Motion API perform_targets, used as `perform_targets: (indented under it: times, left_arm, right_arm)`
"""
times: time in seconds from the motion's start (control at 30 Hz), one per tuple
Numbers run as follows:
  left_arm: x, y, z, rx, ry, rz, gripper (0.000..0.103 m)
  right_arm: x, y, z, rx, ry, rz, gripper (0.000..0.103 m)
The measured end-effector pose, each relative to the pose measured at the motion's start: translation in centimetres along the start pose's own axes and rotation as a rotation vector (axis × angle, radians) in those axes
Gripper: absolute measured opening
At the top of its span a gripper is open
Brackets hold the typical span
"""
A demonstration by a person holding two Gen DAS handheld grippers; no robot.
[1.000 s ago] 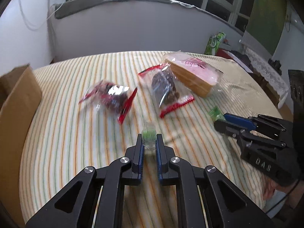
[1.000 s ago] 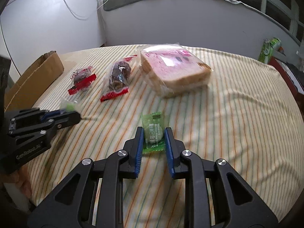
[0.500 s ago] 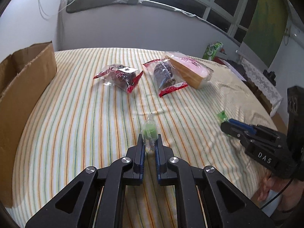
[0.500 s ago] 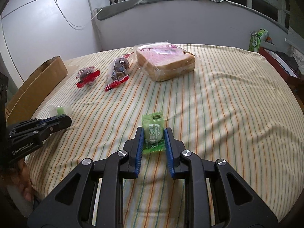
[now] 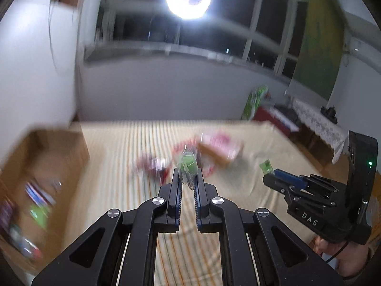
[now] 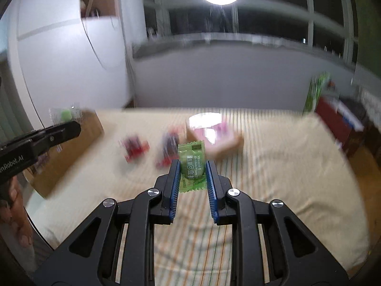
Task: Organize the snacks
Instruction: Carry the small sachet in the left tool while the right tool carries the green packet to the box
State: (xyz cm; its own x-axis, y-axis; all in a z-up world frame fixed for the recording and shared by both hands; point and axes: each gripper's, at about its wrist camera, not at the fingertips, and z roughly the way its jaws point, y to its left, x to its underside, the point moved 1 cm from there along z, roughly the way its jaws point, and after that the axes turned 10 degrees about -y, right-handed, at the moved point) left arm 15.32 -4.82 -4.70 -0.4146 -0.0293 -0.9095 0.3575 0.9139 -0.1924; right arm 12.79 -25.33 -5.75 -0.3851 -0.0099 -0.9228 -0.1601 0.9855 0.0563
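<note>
Both tongs rose, gripping green wrapped candies [image 5: 188,166] [image 6: 192,162].

My left gripper [image 5: 188,178] is matt black plastic with shiny metal screws, pinching a clear, crinkly candy wrapper [image 5: 187,166]. My right gripper [image 6: 191,168] squeezes a glossy green foil sachet [image 6: 192,164]. Beyond them, the tabletop [image 6: 285,166] wears soft striped cloth beside a matt cardboard box [image 5: 47,166].

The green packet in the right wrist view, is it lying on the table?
No, the green packet is clamped between the right gripper's jaws above the table.
</note>
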Motion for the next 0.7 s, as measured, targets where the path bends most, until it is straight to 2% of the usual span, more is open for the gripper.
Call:
perform_targets:
  times: [0.07, 0.17, 0.4, 0.7]
  left_arm:
    - [-2.0, -0.5, -1.8, 0.005, -0.058, 0.020, 0.008]
    - [-3.9, -1.1, -4.5, 0.003, -0.126, 0.040, 0.008]
    - [-3.7, -1.7, -7.5, -0.011, -0.162, 0.064, 0.008]
    - [-2.8, -0.4, -9.0, -0.021, -0.175, 0.055, 0.008]
  right_arm:
    - [-1.6, 0.7, -1.7, 0.002, -0.047, -0.011, 0.022]
    - [-2.2, 1.3, -3.0, 0.004, -0.067, -0.023, 0.022]
    - [-1.0, 2.1, -4.5, 0.010, -0.053, -0.025, 0.022]
    - [-0.3, 5.2, -4.0, 0.000, -0.016, -0.064, 0.022]
